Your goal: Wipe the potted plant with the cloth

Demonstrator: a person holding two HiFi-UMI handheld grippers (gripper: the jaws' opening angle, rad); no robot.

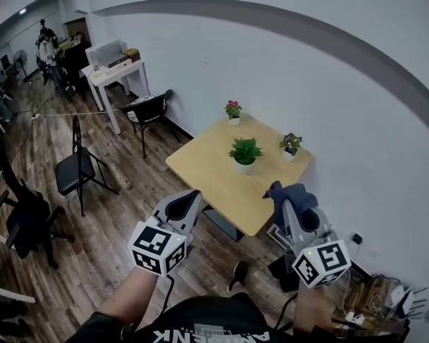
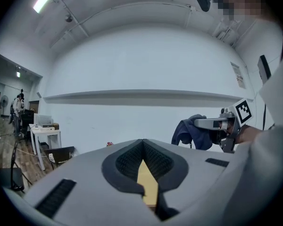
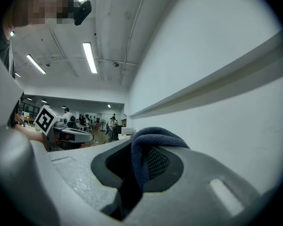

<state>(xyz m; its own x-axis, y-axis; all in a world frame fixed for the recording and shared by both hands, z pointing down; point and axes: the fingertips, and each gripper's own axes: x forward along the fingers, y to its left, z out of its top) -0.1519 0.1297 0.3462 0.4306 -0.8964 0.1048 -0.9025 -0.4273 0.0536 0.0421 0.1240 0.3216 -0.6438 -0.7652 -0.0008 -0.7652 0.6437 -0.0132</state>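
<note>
The cloth point(image 1: 280, 193) is held clamped in the right gripper point(image 1: 292, 204) at lower right, the left gripper point(image 1: 191, 200) is shut on nothing, and the green potted plant point(image 1: 244, 152), centred on the table point(image 1: 200, 166), is placed above-left of the cloth, judged slightly nearer that gripper.

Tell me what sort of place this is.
Probably an open office or lab: black chairs on a wood floor, a white desk with equipment, and people at the far end.

Square light-wood table point(image 1: 213, 179) on plank floor point(image 1: 107, 256), green leafy potted plant point(image 1: 245, 153) at centre, pink-flowered pot point(image 1: 233, 111) at far wall-side corner, purple-flowered pot point(image 1: 291, 146) near the other wall-side corner.
</note>
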